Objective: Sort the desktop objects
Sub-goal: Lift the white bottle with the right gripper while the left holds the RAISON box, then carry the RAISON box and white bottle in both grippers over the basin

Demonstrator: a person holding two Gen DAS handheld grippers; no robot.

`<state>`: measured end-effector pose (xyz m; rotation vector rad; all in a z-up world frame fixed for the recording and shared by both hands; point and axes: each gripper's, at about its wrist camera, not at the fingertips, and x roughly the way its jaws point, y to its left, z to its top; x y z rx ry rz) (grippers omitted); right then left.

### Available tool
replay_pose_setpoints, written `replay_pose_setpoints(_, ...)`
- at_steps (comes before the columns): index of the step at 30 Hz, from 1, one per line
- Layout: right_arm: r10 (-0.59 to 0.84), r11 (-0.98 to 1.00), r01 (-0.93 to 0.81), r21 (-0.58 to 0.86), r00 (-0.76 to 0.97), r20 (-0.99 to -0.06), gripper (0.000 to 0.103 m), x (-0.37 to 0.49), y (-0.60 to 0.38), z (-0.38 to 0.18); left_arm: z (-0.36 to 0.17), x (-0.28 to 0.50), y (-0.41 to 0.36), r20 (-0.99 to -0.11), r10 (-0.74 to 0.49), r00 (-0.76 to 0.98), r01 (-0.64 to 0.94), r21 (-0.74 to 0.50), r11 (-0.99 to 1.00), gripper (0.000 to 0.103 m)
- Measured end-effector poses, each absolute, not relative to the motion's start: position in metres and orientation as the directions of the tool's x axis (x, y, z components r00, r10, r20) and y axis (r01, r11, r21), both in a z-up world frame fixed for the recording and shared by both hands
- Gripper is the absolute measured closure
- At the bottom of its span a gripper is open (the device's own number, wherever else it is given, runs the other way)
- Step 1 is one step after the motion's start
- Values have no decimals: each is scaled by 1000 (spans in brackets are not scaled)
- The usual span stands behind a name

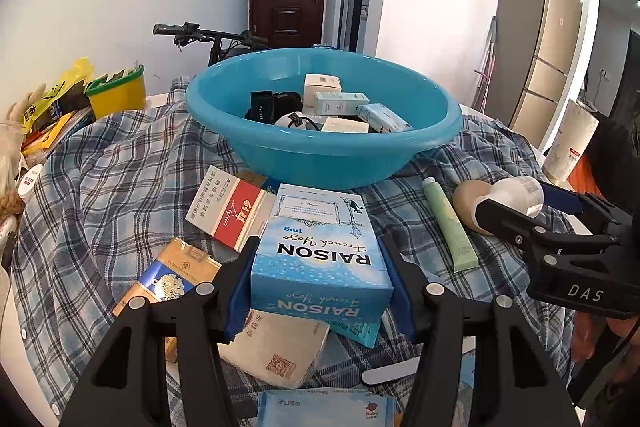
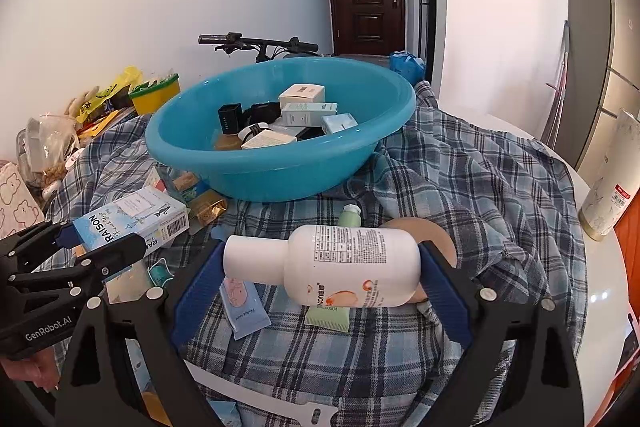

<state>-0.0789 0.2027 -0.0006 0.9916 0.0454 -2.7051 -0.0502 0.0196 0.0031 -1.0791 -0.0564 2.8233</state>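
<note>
The blue carton [image 1: 320, 255] sits squarely between the jaws of the left gripper [image 1: 320, 267], its long sides pressed by both blue pads, so the jaws are closed on it, about a carton's width apart. It is held above a beige packet [image 1: 276, 351] and other flat packs on the checked cloth [image 1: 100, 187].

The white bottle [image 2: 340, 263] lies crosswise in the right gripper [image 2: 320, 267], cap toward the left pad and base against the right pad; those jaws stand wide and clamp it end to end. Below it lie a green tube [image 2: 332, 315] and a tan round object [image 2: 432, 235].

Beyond both stands the blue basin [image 1: 320, 147] on the cloth-covered table, holding small boxes [image 1: 322, 87].
</note>
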Motion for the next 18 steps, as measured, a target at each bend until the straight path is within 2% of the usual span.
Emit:
replay_pose_setpoints(9,-227,-967,248,56,-741,-632,10,-79,203,3,6,-51,20,-653,124,-747,-96,-78,-992,43)
replay_pose_setpoints(18,-231,-966,254,43,-782,-579,10,-80,202,33,32,-54,18,-609,111,-786,-96,-56,-994,43)
